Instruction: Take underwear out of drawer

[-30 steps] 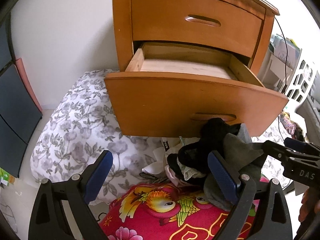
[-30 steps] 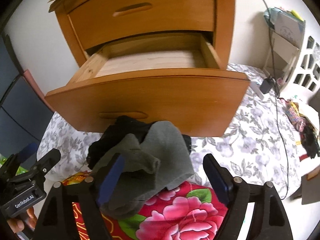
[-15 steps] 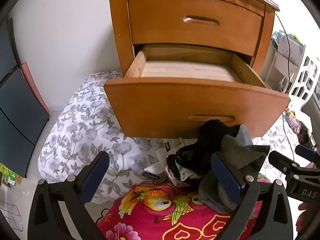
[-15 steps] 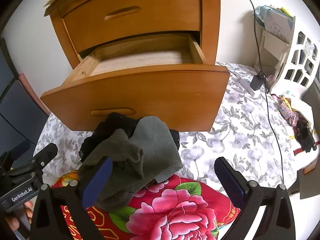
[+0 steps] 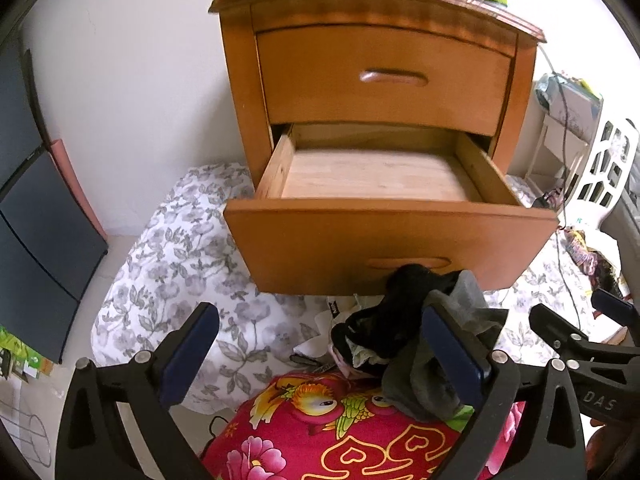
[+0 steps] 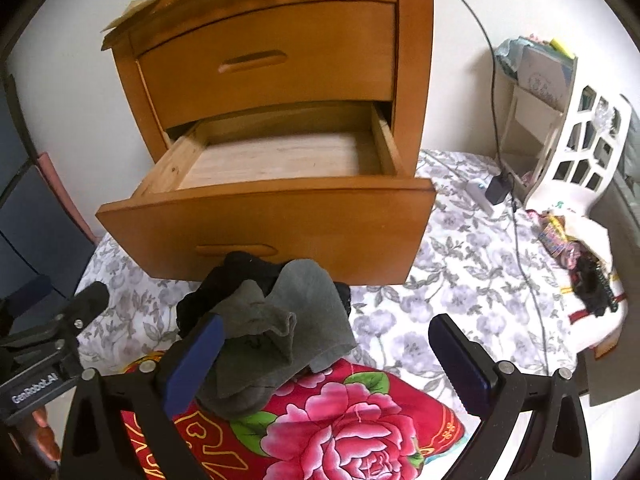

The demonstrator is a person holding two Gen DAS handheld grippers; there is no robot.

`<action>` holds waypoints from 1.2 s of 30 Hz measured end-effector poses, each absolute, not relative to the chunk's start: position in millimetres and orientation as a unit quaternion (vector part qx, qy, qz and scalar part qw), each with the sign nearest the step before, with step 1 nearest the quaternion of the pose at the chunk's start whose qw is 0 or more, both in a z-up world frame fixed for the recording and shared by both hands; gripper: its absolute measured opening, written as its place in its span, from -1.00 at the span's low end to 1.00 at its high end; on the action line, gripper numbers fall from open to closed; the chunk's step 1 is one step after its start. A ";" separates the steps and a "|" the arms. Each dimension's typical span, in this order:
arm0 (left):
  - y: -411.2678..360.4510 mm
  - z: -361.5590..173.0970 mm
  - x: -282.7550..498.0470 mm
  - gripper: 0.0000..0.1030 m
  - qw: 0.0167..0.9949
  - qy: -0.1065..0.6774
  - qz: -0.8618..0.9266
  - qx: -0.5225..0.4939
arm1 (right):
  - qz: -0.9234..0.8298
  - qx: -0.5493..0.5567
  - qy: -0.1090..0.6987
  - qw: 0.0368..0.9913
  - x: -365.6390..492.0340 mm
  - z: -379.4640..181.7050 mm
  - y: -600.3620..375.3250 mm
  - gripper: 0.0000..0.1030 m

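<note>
Nearest the lenses, both tools stand with jaws spread and nothing pressed between the pads. The left gripper [image 5: 316,344] is wide apart over the floral sheet [image 5: 168,264], empty. The right gripper [image 6: 326,354] has just been opening to its full spread; its left pad sits against the edge of the grey garment [image 6: 288,320] at about 9 o'clock, but the cloth lies loose on its own and is not clamped.

Next out, the underwear pile [image 5: 404,328] rests on the red flowered cushion [image 6: 352,412], at 6 o'clock from the drawer front. It is a heap: black pieces underneath, the grey garment draped on top, pale scraps at the lower left edge. The exact count cannot be told.

Beyond that, the lower drawer [image 5: 380,176] of the wooden nightstand [image 5: 380,40] is pulled out, its bare plank floor in view in both wrist views. No clothing shows inside, though the strip just behind the drawer front is hidden. The upper drawer [image 6: 264,64] is closed.

Judgement: removal appears complete, with the pile outside and released. What may remain is withdrawing the tools and, if wanted, closing the drawer; nothing in the task demands that
</note>
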State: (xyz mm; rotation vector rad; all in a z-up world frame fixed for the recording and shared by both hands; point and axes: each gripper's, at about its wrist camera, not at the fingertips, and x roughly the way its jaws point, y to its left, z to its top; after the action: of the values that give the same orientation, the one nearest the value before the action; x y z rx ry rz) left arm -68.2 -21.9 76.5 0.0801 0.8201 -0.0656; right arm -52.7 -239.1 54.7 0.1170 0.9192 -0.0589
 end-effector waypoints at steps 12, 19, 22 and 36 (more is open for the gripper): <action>-19.9 88.8 -76.7 0.97 0.919 0.391 -0.039 0.021 | -0.027 0.053 0.423 0.904 -61.4 71.8 -233.0 1.00; -17.7 87.7 -77.9 0.97 0.920 0.391 -0.024 0.024 | -0.033 0.052 0.417 0.907 -63.9 76.2 -232.7 1.00; -17.7 86.3 -77.8 0.97 0.918 0.394 -0.015 0.032 | -0.034 0.052 0.415 0.908 -64.5 77.2 -233.4 1.00; -15.2 82.5 -76.8 0.97 0.917 0.397 0.002 0.036 | -0.036 0.054 0.411 0.909 -66.8 79.4 -235.9 1.00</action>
State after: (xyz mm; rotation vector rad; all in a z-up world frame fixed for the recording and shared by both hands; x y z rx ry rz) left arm -76.8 -15.2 82.5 0.0740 0.8169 0.0035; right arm -66.8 -235.9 79.4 0.1106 0.8474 -0.0745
